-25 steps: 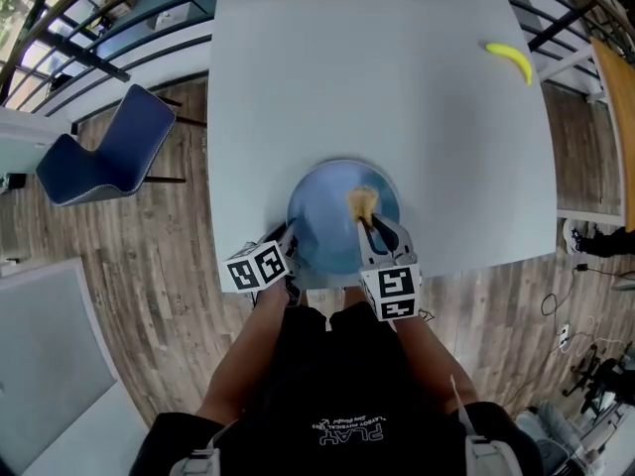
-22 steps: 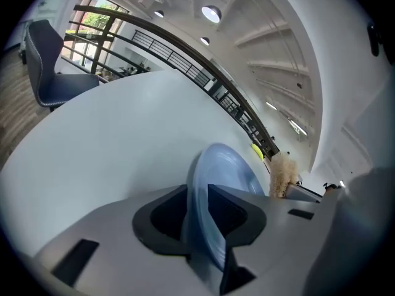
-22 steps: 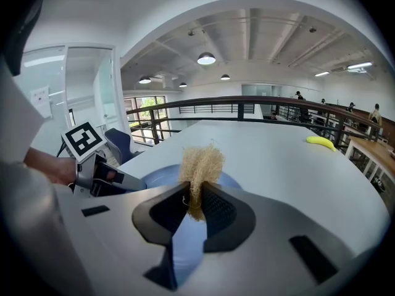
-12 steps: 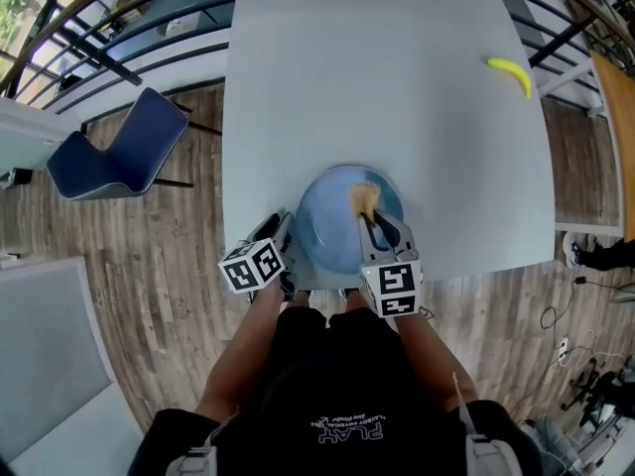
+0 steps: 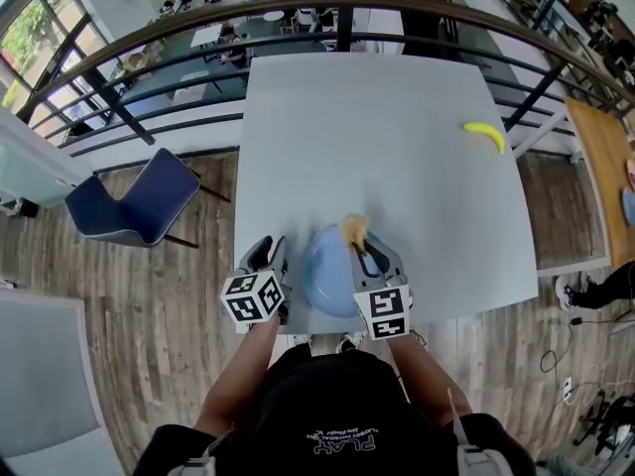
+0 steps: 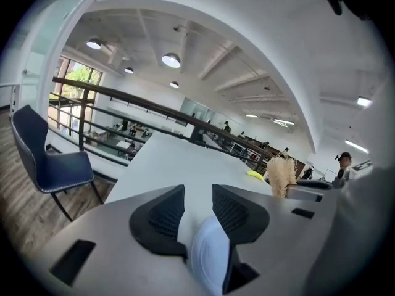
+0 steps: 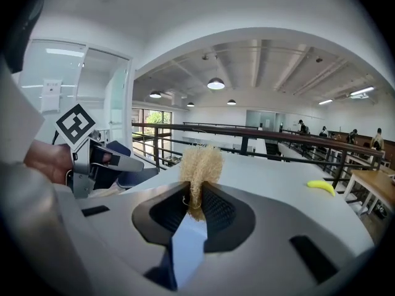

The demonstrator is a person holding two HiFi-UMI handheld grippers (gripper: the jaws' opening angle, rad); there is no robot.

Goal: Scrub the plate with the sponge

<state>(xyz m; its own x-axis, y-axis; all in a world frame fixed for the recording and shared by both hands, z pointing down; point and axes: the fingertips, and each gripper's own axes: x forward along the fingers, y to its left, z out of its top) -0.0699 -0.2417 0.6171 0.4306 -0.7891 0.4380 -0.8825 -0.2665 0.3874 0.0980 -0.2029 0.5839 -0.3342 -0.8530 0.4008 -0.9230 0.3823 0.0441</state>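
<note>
A pale blue plate (image 5: 322,276) lies on the grey table (image 5: 387,137) near its front edge. My left gripper (image 5: 270,251) hovers just left of the plate. Its jaws have just been opening and now stand open (image 6: 197,199) with nothing pinched; the plate's rim (image 6: 210,264) shows low behind the gap. My right gripper (image 5: 363,251) hangs over the plate's right half, shut (image 7: 196,205) on a tan fibrous sponge (image 7: 199,164). The sponge (image 5: 354,229) sticks out past the fingertips, lifted off the plate (image 7: 184,242). It also shows in the left gripper view (image 6: 282,172).
A yellow banana (image 5: 484,135) lies at the table's far right corner. A blue chair (image 5: 139,206) stands on the wooden floor to the left of the table. A dark railing (image 5: 327,13) runs behind the table's far edge. The person's body is close against the front edge.
The left gripper let go of the plate's left rim, opened and rose. The right gripper lifted the sponge off the plate. The head view tilted up, showing more of the room.
</note>
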